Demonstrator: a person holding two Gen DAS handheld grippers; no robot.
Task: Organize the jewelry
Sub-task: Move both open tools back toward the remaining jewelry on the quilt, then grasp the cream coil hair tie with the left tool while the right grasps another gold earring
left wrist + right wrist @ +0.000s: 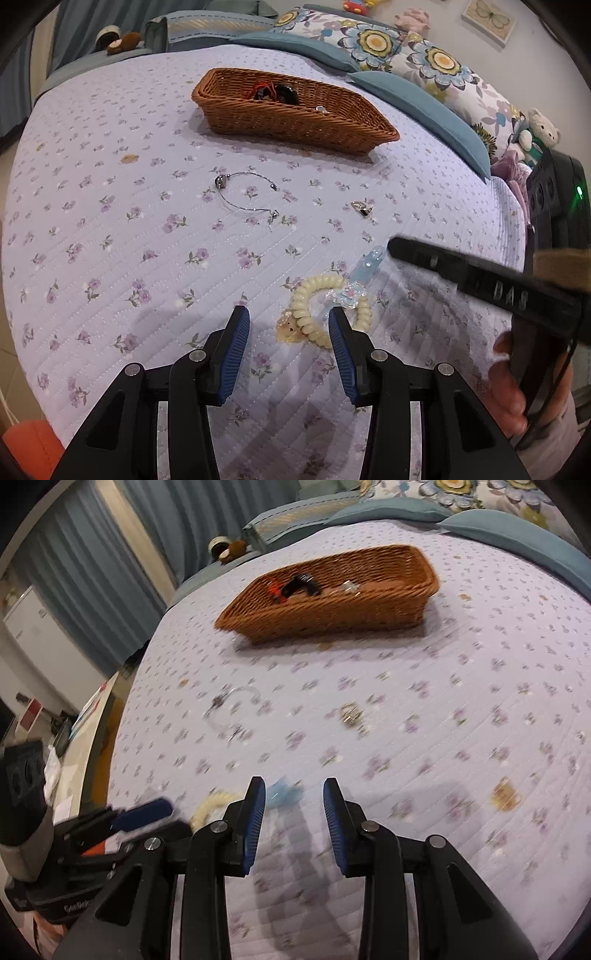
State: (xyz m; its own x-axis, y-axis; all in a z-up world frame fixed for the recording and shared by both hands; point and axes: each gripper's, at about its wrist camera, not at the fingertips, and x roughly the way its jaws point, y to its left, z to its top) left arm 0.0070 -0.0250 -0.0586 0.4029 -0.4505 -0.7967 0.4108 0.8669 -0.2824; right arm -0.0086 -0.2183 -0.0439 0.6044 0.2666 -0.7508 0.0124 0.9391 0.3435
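While your left gripper [289,325] hangs low over the quilt [110,258] with its jaws spread wide and nothing between them, the cream coil bracelet [330,308] lies just ahead of the right fingertip, partly inside the gap. A clear blue hair clip [356,282] rests across the bracelet's far side, touching it. Your right gripper [294,800] is also spread and empty; the left view shows it reaching in from the right, its tip close to the clip. The right view is blurred, so judge contact from the left one only.

Further out on the quilt lie a thin silver chain bracelet [246,197] and a small gold earring [361,208], well apart from each other. The wicker basket [291,122] sits beyond them and already holds a dark red-and-black piece and something small and shiny.

By my reading you are at the pick-up step for the near cluster. The next move calls for choosing one piece, since clip and coil overlap. Close on the coil alone and the clip may drag along or slip off. Centre the jaws over the coil's near rim, close there, then carry it to the basket.
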